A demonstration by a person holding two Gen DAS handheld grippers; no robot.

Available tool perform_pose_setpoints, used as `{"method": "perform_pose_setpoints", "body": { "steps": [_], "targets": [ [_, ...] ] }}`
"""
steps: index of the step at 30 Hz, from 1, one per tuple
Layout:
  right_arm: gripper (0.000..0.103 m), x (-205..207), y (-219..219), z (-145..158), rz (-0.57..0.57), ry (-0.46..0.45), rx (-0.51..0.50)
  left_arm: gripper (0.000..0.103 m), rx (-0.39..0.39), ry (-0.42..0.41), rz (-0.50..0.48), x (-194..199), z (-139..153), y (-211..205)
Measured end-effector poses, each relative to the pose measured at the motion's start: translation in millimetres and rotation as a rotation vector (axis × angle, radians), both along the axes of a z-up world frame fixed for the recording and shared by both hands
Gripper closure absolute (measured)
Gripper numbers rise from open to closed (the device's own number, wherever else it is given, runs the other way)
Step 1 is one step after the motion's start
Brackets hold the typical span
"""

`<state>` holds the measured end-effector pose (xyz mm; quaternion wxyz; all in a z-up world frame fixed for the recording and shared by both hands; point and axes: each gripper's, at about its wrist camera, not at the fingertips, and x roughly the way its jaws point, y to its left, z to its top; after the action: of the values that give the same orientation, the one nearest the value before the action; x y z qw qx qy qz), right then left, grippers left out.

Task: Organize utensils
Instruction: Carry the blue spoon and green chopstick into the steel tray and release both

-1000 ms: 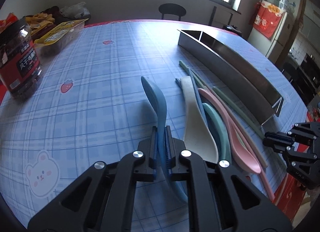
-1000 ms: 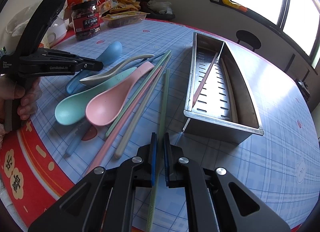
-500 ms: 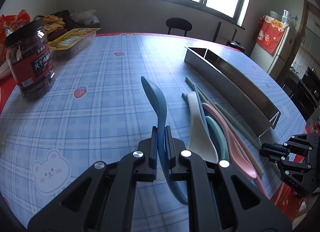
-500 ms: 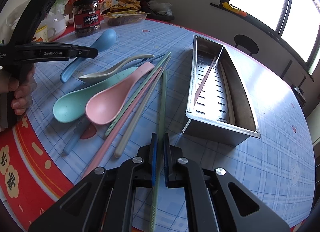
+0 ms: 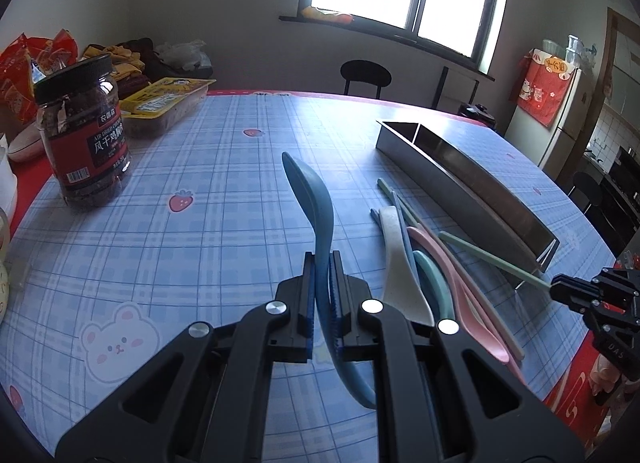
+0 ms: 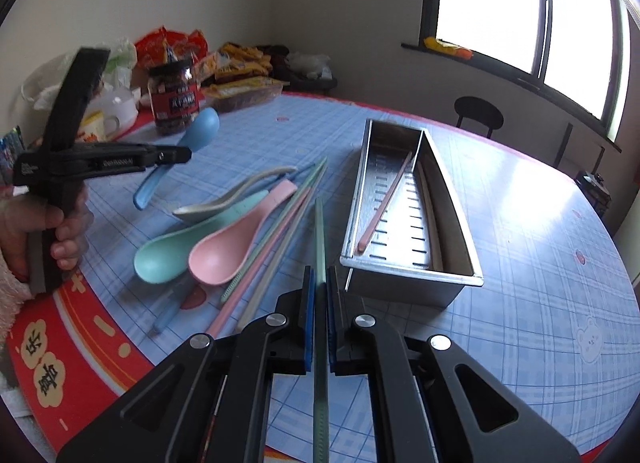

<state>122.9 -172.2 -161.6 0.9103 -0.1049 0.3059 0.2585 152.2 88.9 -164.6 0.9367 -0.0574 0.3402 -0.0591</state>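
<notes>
One pink chopstick (image 6: 383, 203) lies in the steel divided tray (image 6: 460, 223). The left gripper (image 5: 323, 295) pinches a blue plastic spoon (image 5: 316, 203), the right gripper (image 6: 319, 303) a green chopstick (image 6: 320, 231); several spoons and chopsticks remain on the counter (image 6: 540, 263).

**Black hand-held grippers, blue pads**

Each hand-held gripper (image 5: 323, 295) is matte black plastic with triangular cut-outs, round silver screw heads and ribbed blue finger pads (image 6: 307, 315). The left one (image 6: 176, 154) bears small white lettering. A fluffy white sleeve (image 6: 10, 295) covers the wrist.
</notes>
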Motion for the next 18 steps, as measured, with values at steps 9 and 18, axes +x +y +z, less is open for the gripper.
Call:
{"method": "perform_pose_setpoints", "body": {
  "steps": [9,18],
  "targets": [
    [0.097,-2,-24,26,-0.007,-0.044,0.183,0.092,0.002,-0.015,0.02,-3,3,1],
    [0.097,73,-32,48,-0.154,-0.077,0.182,0.092,-0.062,0.038,0.066,6,-1,16]
  ]
}}
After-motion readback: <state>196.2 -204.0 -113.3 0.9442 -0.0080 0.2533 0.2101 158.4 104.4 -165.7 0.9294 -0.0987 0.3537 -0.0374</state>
